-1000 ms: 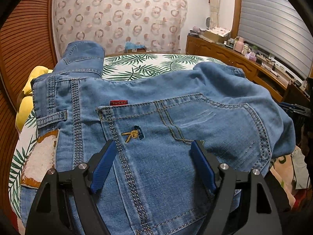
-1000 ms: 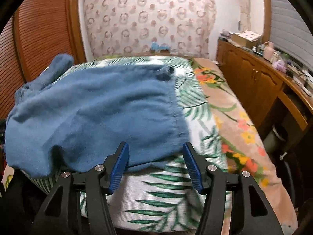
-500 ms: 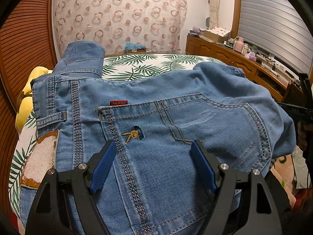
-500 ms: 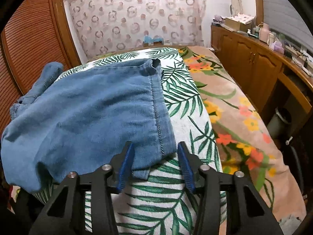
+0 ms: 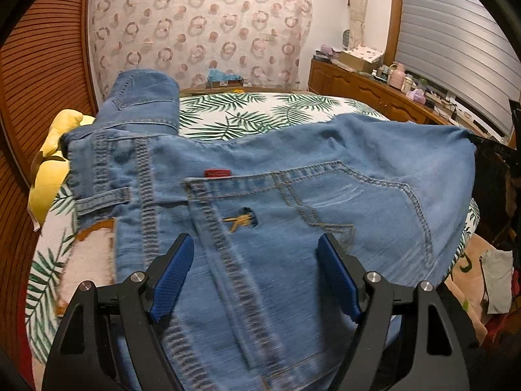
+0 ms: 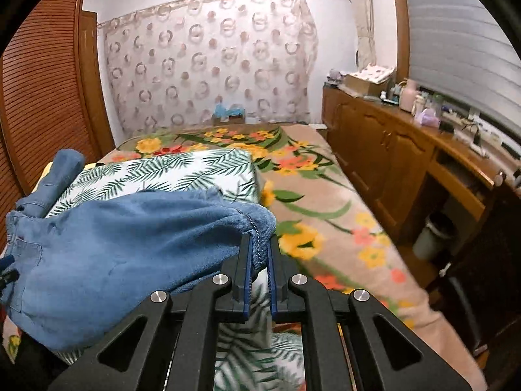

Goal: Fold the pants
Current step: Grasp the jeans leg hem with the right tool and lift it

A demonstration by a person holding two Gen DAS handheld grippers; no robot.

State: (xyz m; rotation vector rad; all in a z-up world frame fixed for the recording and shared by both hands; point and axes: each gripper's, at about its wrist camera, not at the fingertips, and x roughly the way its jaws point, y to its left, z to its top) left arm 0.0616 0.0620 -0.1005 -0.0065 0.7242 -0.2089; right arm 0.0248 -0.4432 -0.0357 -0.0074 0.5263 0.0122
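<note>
Blue denim pants (image 5: 325,169) lie spread over the bed, back pocket and waistband facing up. My left gripper (image 5: 255,239) hovers over the back pocket, jaws wide open, nothing pinched between its blue pads. In the right wrist view the pants (image 6: 130,238) bunch up at the left, and their stitched leg hem (image 6: 257,224) sits between the pads of my right gripper (image 6: 259,239). Its jaws are closing on the hem and hold it lifted off the sheet. One leg end (image 5: 143,97) is folded up at the far left.
The bed carries a palm-leaf sheet (image 5: 247,114) and a floral blanket (image 6: 309,195) on its right side. A yellow cushion (image 5: 55,169) lies at the left edge. Louvred wooden doors (image 6: 42,97) stand to the left, and a cluttered wooden cabinet (image 6: 390,150) to the right.
The right gripper's jaws closed from wide apart onto the leg hem and rose with it, bunching the denim. The left gripper stayed where it was, still open.
</note>
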